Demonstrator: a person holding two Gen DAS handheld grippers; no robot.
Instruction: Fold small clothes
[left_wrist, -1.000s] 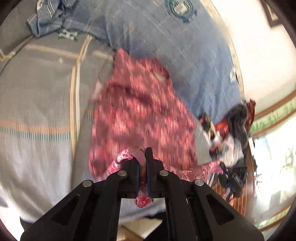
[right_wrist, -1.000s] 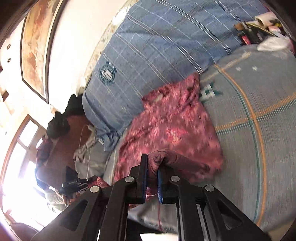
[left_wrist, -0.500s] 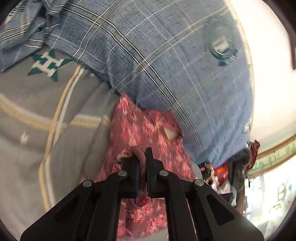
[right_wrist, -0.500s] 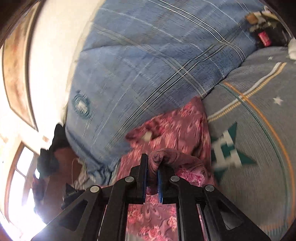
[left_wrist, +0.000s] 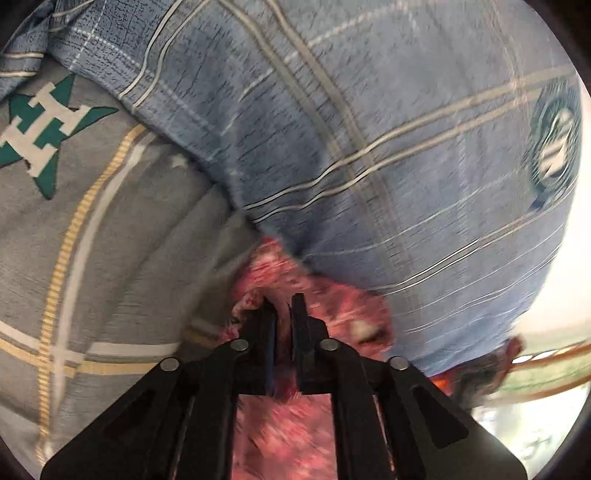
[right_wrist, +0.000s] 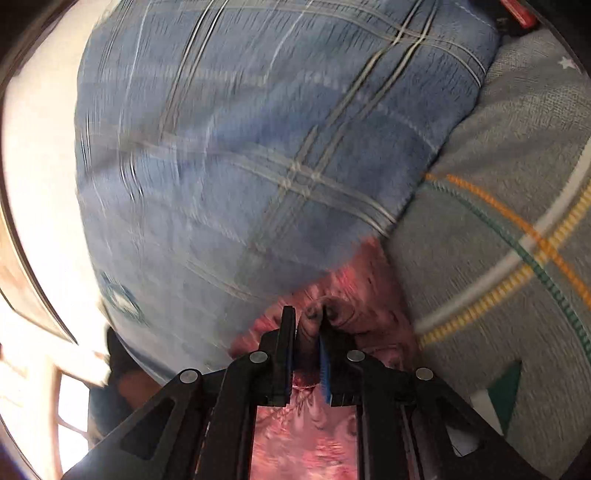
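Left gripper, lower centre of frame: jaws opening, a hem of the pink floral garment between them. The garment lies on the grey bedsheet against the blue plaid quilt. Right gripper: jaws opening too, a bunched fold between them. I judge the cloth light, limp and prone to slipping; best taken at hems or corners.

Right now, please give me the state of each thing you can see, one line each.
Pink floral garment: bunched, far edge against the pillow.
Left gripper: jaws opening, cloth between them.
Right gripper: jaws opening, a cloth fold between them.
Blue plaid pillow: lying on the grey bedsheet.
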